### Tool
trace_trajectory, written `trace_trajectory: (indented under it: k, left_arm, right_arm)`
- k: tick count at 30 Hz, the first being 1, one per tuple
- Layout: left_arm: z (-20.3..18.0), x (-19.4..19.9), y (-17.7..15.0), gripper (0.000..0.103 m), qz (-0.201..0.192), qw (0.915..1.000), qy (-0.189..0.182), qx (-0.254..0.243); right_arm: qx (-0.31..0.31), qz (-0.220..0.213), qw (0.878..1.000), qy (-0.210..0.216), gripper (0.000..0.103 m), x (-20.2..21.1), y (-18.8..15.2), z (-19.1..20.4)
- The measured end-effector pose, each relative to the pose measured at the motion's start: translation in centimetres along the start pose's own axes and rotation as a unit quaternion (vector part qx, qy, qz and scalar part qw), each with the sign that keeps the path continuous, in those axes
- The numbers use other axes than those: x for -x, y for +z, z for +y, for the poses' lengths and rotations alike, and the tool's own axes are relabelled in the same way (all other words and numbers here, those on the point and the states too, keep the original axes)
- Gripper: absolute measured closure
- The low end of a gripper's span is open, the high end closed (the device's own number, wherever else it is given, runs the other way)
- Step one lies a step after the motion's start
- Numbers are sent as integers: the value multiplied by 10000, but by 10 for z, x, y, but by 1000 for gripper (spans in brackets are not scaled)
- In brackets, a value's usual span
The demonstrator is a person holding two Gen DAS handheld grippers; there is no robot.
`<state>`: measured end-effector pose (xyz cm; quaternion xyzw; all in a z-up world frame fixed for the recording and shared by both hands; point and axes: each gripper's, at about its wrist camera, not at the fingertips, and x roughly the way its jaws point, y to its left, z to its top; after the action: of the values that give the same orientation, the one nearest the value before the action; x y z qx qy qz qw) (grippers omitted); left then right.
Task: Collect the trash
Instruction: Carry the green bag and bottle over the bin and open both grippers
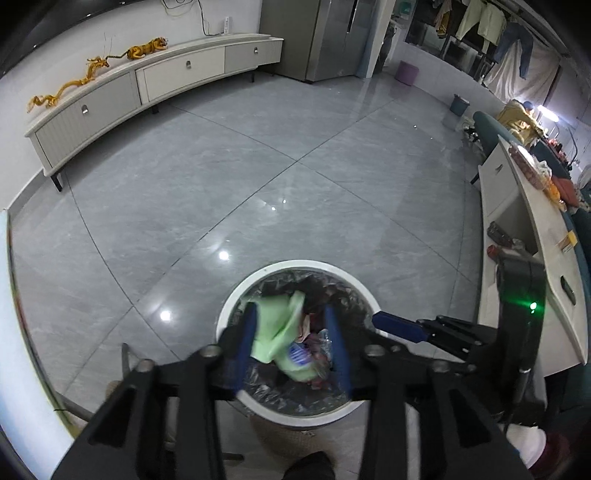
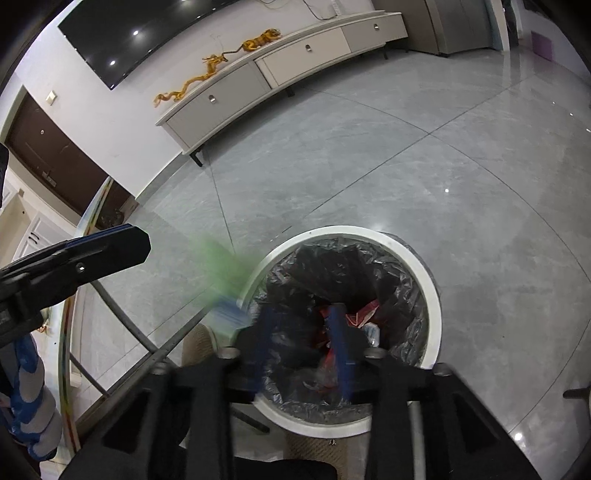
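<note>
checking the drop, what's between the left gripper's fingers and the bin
A green wrapper, over the trash bin in the left wrist view; blurred green in the right wrist view.

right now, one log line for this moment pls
step: dropping trash | left tongs: open over trash bin | green wrapper: between them, blurred, grip unclear | right tongs: open, empty, over the bin

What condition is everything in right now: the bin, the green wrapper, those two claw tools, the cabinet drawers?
Trash bin: upright, uncovered, lined with a dark bag, partly filled.
Green wrapper: over the bin mouth between the open left gripper's fingers, blurred; held or falling, cannot tell.
Left gripper: open, above the bin.
Right gripper: open, empty, above the bin.
TV cabinet drawers: all closed.
Wall TV: off, dark screen.
</note>
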<state>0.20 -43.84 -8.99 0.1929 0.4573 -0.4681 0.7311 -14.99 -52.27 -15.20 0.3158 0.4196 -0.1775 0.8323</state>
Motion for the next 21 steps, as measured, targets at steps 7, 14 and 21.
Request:
trace_trajectory:
  k: [7,14,21]
  left_arm:
    - [-1,8,0,55,-108,9998,-41,130]
    - [2,40,-14,55,-429,9985,247,225]
    - [2,86,-45,55,-856,9935,704,251]
  right_arm:
    - [-95,-97,9999,-48,66,11,-4,-6]
    - [-90,-286,9995,-95,64,34,-9,-3]
    - [146,-535,9984,-93,57,63,-14,22]
